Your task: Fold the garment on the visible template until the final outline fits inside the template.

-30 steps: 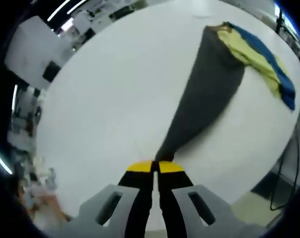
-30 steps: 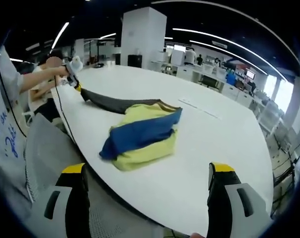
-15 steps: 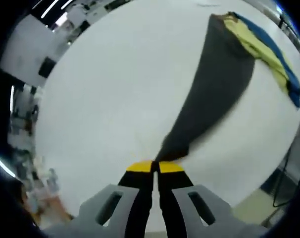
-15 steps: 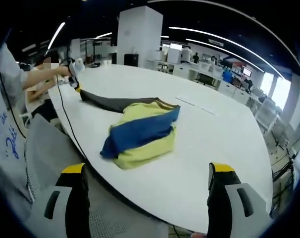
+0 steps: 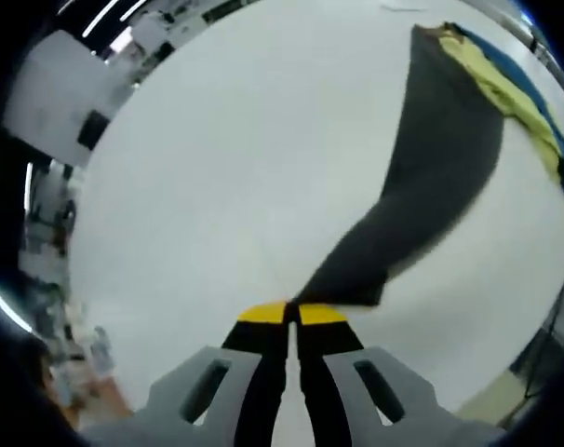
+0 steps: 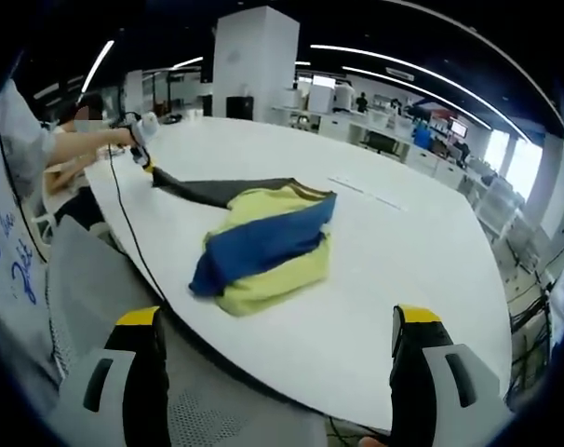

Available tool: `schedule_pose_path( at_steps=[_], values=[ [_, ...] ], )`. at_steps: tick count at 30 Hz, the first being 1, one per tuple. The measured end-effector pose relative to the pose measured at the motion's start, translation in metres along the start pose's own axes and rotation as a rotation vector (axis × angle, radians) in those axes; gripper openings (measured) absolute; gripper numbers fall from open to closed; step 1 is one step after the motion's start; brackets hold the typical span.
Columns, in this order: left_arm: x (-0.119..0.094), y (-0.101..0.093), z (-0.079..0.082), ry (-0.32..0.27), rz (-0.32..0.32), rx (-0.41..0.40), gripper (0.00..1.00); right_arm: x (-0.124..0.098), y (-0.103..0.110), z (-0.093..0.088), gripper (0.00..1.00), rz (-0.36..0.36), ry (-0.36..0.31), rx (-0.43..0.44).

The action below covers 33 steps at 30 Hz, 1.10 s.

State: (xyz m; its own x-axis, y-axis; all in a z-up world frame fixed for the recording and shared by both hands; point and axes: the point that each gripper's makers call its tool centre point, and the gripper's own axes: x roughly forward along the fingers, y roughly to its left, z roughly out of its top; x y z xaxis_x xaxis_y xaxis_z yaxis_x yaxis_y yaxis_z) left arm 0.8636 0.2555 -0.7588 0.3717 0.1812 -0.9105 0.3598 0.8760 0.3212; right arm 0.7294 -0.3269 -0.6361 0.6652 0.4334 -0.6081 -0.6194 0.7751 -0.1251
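Left fingers (image 5: 288, 315) clamped on garment (image 5: 431, 177)

left gripper (image 5: 288, 312) jaws closed, right gripper (image 6: 277, 331) jaws wide apart

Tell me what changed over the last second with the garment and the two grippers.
The left gripper stays shut on the dark grey sleeve and has kept drawing it out from the bunched yellow and blue garment; the sleeve now bends more near the jaws. The right gripper stays open at the edge of the white table, holding nothing. The bunched part has barely moved.
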Motion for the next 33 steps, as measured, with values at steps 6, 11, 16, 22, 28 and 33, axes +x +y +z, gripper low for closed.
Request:
schedule_pose_path(
  at_steps=[6,11,16,22,28,33],
  values=[
    [0.013,0.003,0.004,0.011,0.003,0.026,0.0,0.002,0.002,0.004,1.0,-0.004,-0.001,0.003],
    [0.015,0.003,0.005,0.016,0.0,0.044,0.0,0.003,0.006,0.001,1.0,-0.001,0.011,0.005],
    [0.017,0.001,-0.001,0.023,-0.026,0.049,0.01,0.005,0.009,0.005,1.0,0.001,0.003,0.009],
    [0.003,0.003,-0.006,-0.011,0.003,0.073,0.16,0.006,0.01,0.008,1.0,0.007,-0.006,0.004],
    [-0.021,0.006,-0.003,-0.075,0.051,0.127,0.27,0.006,0.007,0.006,1.0,0.001,-0.008,0.012],
    [-0.033,-0.029,0.005,-0.158,-0.064,0.161,0.19,0.009,0.009,0.006,1.0,0.009,-0.011,0.01]
  ],
)
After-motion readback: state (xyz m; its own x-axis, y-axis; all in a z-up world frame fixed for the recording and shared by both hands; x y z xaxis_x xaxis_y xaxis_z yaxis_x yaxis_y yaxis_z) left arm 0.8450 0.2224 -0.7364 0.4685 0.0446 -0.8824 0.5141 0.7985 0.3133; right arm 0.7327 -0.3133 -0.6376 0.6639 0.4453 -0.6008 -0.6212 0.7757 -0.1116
